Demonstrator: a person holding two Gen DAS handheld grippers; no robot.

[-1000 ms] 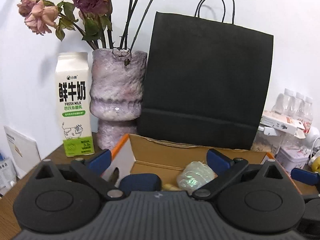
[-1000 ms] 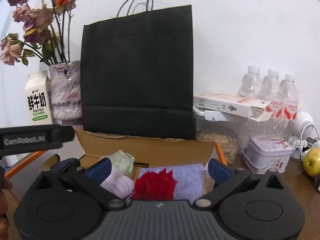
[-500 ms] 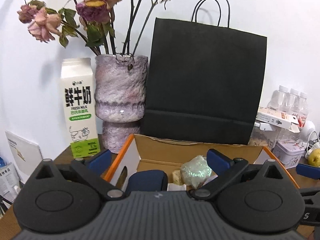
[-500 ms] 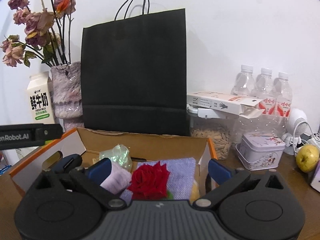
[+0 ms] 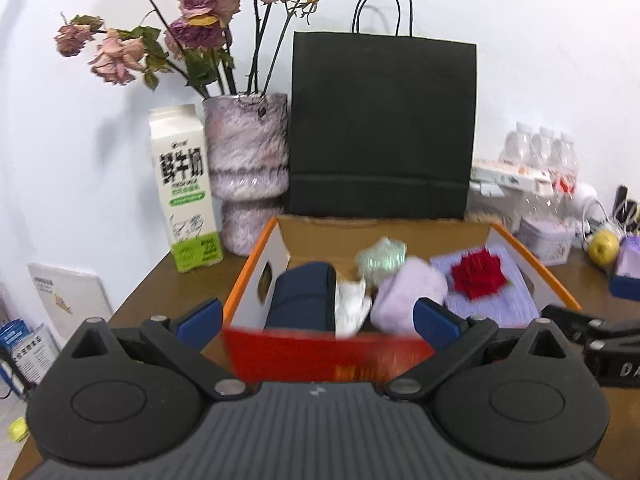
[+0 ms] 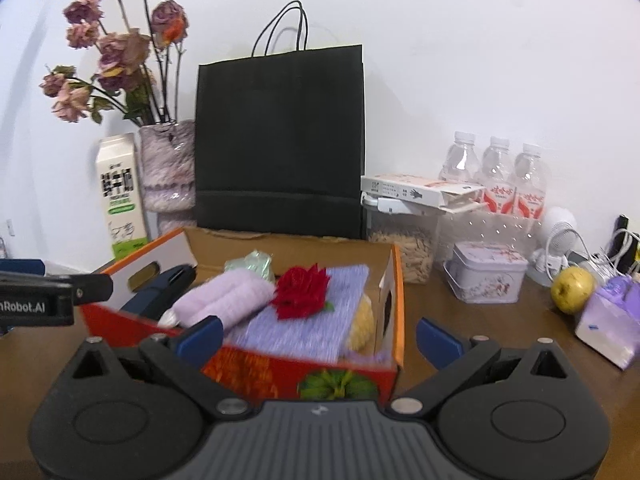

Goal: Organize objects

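Observation:
An open cardboard box (image 5: 262, 258) with orange rims and a red front (image 6: 280, 368) stands on the wooden table. Inside lie a dark blue roll (image 5: 306, 300), a lilac fluffy roll (image 5: 408, 292) (image 6: 224, 296), a pale green crinkled ball (image 5: 382, 258) (image 6: 252, 262), a lilac cloth (image 6: 316, 320) topped by a red rose (image 5: 478, 276) (image 6: 302, 290), and something yellow (image 6: 362, 324). My left gripper (image 5: 318, 318) stands open in front of the box, empty. My right gripper (image 6: 320, 338) is open too, empty, near the box's front right corner.
Behind the box stand a black paper bag (image 5: 382, 128), a vase of dried roses (image 5: 248, 168) and a milk carton (image 5: 184, 188). To the right are water bottles (image 6: 496, 176), a grain jar (image 6: 404, 236), a tin (image 6: 486, 278), a yellow fruit (image 6: 572, 290) and a lilac pack (image 6: 610, 322).
Both grippers have pulled back and risen away from the box, so its red front and whole contents now show. Both stay open and empty.

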